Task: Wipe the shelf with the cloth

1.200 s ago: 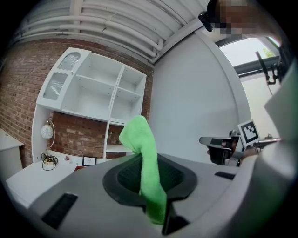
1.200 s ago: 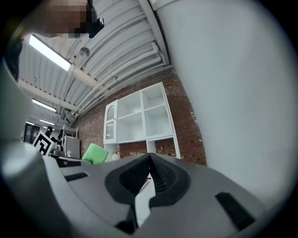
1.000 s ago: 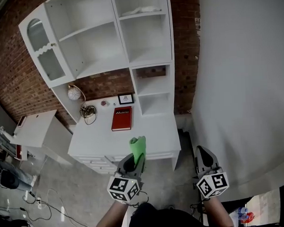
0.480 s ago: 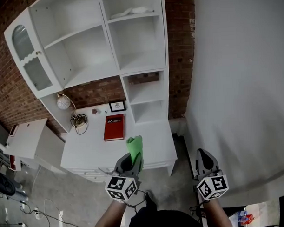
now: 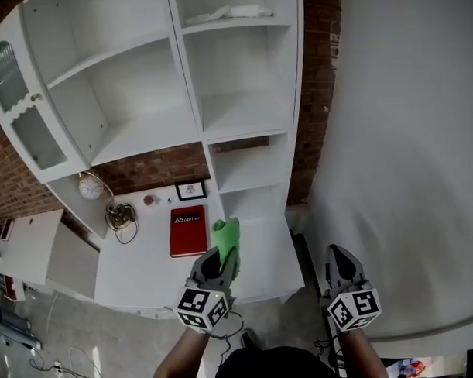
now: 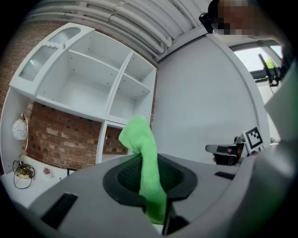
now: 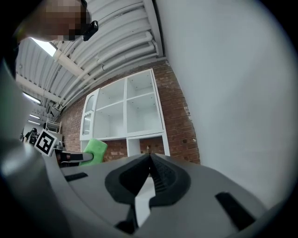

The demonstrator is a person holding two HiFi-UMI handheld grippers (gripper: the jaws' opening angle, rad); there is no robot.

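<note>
The green cloth (image 5: 226,236) is pinched in the closed fingers of the left gripper (image 5: 222,262). It stands up out of them as a narrow rolled strip. Its long axis runs on in line with the fingers, and its free end flops over slightly at the tip. It looks soft and fleecy, bright green all over, with no stain that can be made out.

The white shelf unit (image 5: 242,114) lies ahead of the cloth and higher than it. In the head view the cloth's tip points at the unit's small lower right compartments but is apart from them, touching no board. Below the unit, the left gripper hovers over the front part of the white worktop (image 5: 138,261). A red book (image 5: 187,230) lies on that worktop just left of the cloth.

The right gripper (image 5: 338,258) hangs to the right of the shelf unit, in front of the plain white wall (image 5: 405,140). Its fingers are pressed together with nothing between them.

The left gripper is the nearer one to the unit and holds the cloth, so the wipe looks to be its job. It would need to go forward and up until the cloth's folded end lies on a shelf board. No wiping contact has been made yet.
</note>
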